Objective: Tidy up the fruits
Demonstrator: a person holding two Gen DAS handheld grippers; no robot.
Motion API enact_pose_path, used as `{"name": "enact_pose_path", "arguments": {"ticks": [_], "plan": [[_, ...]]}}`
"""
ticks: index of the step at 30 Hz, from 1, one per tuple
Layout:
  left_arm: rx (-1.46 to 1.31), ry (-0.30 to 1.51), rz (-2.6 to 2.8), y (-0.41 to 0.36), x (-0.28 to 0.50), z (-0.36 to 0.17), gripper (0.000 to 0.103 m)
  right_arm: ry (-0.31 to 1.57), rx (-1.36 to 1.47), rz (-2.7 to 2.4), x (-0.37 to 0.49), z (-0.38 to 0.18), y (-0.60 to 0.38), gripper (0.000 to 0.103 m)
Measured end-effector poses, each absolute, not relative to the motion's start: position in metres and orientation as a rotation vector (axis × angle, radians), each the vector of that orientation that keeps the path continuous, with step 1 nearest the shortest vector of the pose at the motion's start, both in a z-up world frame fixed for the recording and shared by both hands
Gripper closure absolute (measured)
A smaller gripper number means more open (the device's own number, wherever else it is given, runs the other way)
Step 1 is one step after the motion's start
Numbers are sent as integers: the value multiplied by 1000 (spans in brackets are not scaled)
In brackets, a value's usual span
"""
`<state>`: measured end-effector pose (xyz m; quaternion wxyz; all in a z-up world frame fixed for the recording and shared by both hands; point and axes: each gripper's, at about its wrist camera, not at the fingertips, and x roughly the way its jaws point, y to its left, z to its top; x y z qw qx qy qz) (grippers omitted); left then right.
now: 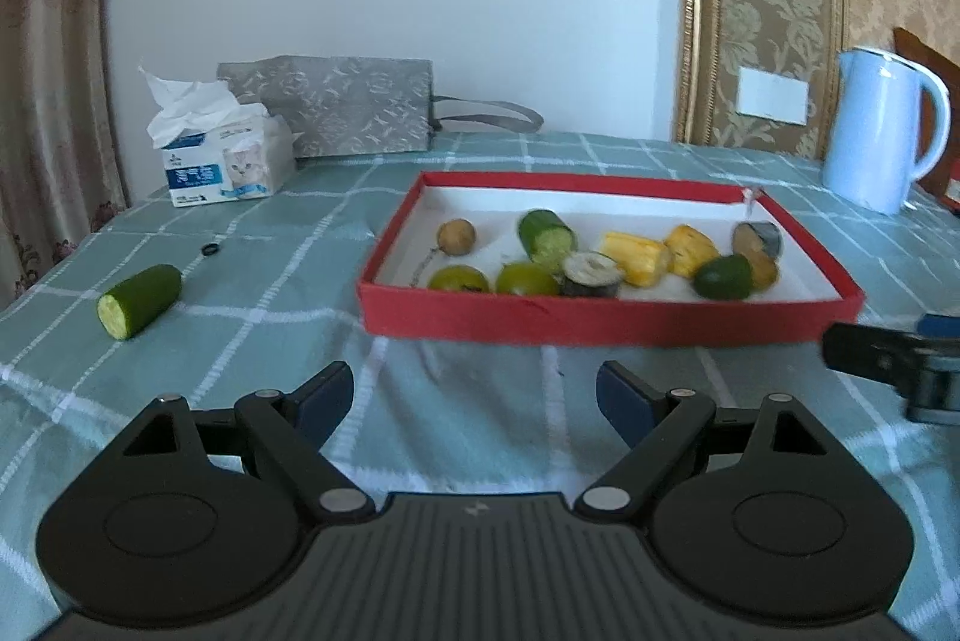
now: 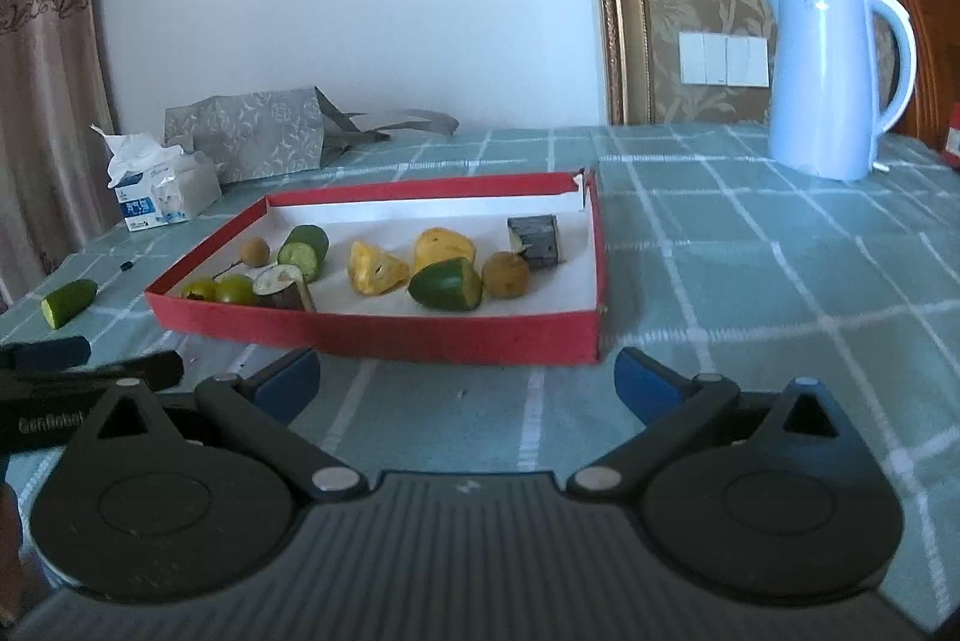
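**Operator:** Nearest to my left camera is the left gripper [image 1: 474,395], its jaws wide apart with only the checked tablecloth [image 1: 456,437] between them. On the other view the right gripper [image 2: 467,382] also stands fully spread and holds nothing.

**Partner:** Where are the fruits?

**Operator:** Almost all lie inside the red box [image 1: 600,320]: yellow pieces [image 1: 636,257], green round fruits [image 1: 525,279], a small brown fruit [image 1: 456,236], a cucumber piece [image 1: 546,237] and some dark pieces. One cucumber half [image 1: 139,300] is outside, on the cloth, well apart from the box on its left side.

**Partner:** So which step is this?

**Operator:** I judge the work is near the end; both grippers are free in front of the box, and the loose cucumber half is the last thing to collect.

**Partner:** And next?

**Operator:** I think the left gripper must go to the left, come down across the cucumber's round body, close softly, then carry it over the box wall. It can roll, so I would approach it squarely.
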<state>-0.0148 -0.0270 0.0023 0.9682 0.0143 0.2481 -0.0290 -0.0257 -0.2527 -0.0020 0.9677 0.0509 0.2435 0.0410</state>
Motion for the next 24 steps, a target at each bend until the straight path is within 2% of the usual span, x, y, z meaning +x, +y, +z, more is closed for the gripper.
{"name": "enact_pose_path", "arguments": {"ticks": [6,24], "plan": [[71,467,-60,-44,-29,6,14,435,9,-24,-36,1,-243,0],[128,458,-12,-60,-23,9,14,499,-10,-74,-23,-6,-241,0]]}}
